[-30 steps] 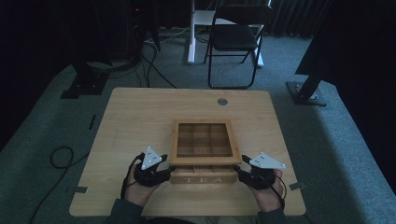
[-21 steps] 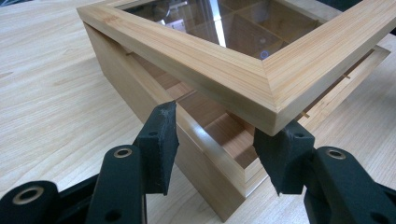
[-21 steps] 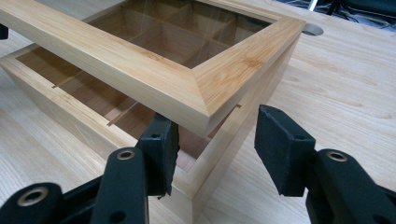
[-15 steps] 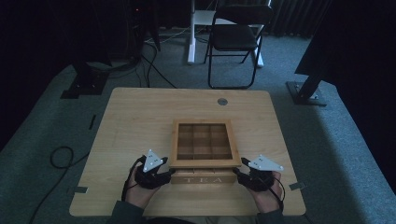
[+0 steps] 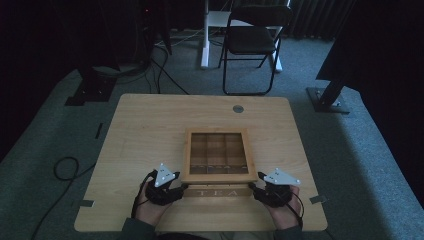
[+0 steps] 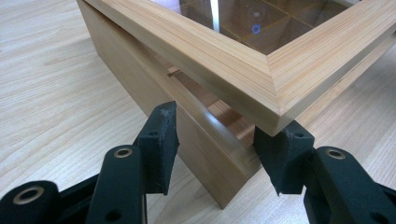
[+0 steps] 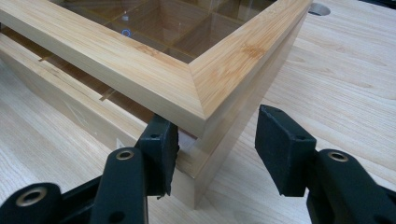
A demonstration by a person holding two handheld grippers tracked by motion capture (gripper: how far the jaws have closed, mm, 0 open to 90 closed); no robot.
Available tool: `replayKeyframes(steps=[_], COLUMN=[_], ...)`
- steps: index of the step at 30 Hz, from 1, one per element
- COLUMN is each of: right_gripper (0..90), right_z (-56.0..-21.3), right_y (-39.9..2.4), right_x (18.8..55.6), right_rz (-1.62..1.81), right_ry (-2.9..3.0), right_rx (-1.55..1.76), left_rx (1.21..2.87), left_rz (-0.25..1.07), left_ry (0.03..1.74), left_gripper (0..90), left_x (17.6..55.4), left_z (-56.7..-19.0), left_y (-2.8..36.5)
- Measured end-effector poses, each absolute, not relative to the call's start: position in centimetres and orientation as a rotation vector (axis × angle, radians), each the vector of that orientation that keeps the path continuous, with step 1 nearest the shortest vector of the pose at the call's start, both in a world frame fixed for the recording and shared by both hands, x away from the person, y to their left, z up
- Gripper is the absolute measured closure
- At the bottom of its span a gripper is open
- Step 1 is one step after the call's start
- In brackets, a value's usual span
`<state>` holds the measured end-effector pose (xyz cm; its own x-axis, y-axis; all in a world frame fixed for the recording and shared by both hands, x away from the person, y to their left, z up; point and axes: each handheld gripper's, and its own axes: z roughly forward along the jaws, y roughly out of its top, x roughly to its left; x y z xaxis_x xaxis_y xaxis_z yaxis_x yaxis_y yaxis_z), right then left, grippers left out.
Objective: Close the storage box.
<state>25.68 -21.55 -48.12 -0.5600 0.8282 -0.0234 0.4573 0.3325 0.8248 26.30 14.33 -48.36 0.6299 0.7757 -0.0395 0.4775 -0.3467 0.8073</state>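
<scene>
1. Little has moved since the earlier frames: both hands sit at the near corners of the wooden tea box (image 5: 217,172) as before, and its glass-paned lid (image 5: 218,152) is raised about as far at the front.
2. At the left, the left gripper (image 5: 167,186) is at the box's near left corner, a hand beneath it partly cut off by the bottom edge of the high view.
3. Seen from the left gripper view, its fingers (image 6: 161,144) stand apart around that corner; one sits under the lid's raised corner, the other is clear of the box's side wall. They pinch nothing.
4. At the middle, the box rests on the table (image 5: 150,130) near its front edge, with "TEA" on its front face. Inside, dividers show dimly through the glass; the contents are too dark to make out.
5. At the right, the right gripper (image 5: 272,189) is at the near right corner.
6. From the right gripper view, its fingers (image 7: 161,154) are spread as well; one is tucked under the lid's corner, the other hangs free beside the box.
</scene>
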Motion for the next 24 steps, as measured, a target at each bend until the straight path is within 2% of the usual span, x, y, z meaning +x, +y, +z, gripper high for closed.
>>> replayKeyframes(steps=[24], right_gripper=[48.9], right_z=[-48.2], right_y=[-22.7], right_x=[24.6], right_rz=[1.118], right_ry=[2.145], right_rx=[1.169], left_rx=[2.007], left_rz=[0.449], left_ry=[0.972], left_gripper=[49.8], left_x=[25.2], left_z=[-48.5], left_y=[14.5])
